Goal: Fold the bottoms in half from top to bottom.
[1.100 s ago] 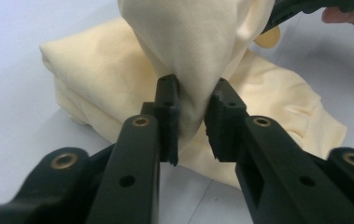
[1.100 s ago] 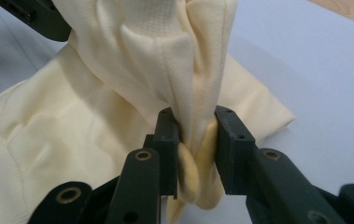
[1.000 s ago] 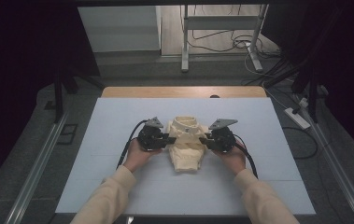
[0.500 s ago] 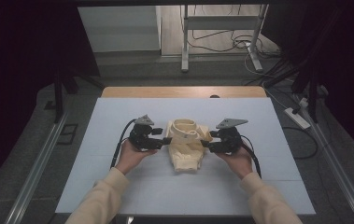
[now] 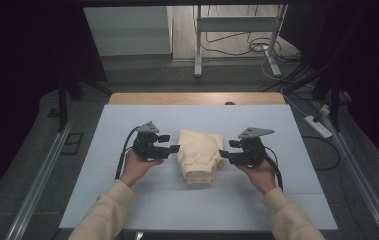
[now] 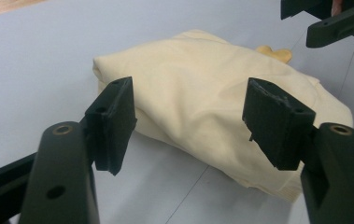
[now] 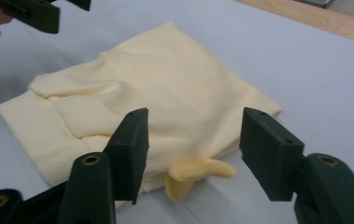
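The right gripper [image 7: 191, 154] holds its black fingers [image 7: 130, 149] wide apart just short of a folded pale-yellow knit garment [image 7: 156, 98] lying on the light-blue worktop [image 7: 305, 74].

A pale blue mat [image 5: 127, 200] covers the table in the frame's centre; a wooden edge [image 5: 197, 98] shows at its far side. Beyond, a metal stand [image 5: 237, 35] and cables [image 5: 257, 47] lie on grey floor [image 5: 142, 75]. Both sides are dark.

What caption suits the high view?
Two open grippers, left and right, flank a folded cream garment on the table.
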`<state>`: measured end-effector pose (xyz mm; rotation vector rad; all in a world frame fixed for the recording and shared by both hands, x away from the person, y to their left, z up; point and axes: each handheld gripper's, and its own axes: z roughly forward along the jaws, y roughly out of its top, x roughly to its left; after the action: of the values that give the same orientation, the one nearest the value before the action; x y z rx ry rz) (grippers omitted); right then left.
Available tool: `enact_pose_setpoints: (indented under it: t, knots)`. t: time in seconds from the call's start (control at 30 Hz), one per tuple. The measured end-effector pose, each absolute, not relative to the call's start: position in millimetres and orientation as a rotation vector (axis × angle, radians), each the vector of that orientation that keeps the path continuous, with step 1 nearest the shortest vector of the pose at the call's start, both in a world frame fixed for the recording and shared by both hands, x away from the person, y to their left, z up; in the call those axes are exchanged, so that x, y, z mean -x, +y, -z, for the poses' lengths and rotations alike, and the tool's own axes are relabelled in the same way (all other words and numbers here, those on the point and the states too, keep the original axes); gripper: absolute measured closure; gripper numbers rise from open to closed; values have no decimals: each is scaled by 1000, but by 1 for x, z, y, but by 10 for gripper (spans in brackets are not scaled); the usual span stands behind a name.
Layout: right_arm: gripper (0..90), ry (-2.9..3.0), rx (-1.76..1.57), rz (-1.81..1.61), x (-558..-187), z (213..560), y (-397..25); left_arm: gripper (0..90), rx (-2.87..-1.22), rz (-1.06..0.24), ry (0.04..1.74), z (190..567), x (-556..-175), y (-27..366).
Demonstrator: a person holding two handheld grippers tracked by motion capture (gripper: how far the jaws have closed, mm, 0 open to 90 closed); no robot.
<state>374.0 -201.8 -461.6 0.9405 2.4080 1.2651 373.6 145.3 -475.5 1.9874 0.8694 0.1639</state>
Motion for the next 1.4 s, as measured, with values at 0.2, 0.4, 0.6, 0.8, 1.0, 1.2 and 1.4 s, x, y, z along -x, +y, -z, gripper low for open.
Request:
enact_pose_setpoints:
  t: [0.2, 0.4, 0.6, 0.8, 1.0, 1.2, 1.4]
  knots:
    - [699, 2506, -855, -1265, -373, 460, -182, 339, -2000, -168, 870, 476, -373, 145]
    - [888, 2583, -743, -1233, -365, 461, -159, 335, -2008, -174, 869, 475, -372, 144]
    - [891, 2659, -665, -1122, -356, 474, -144, 330, -2024, -173, 860, 476, -370, 141]
    - [893, 2688, -716, -1095, -355, 489, -151, 330, -2028, -166, 863, 478, -369, 142]
    - [892, 2674, -733, -1106, -354, 492, -151, 329, -2035, -167, 865, 478, -367, 141]
    - [892, 2658, -742, -1157, -355, 489, -155, 324, -2050, -170, 855, 478, -366, 138]
    - [891, 2630, -720, -1196, -350, 478, -162, 322, -2056, -162, 854, 480, -361, 140]
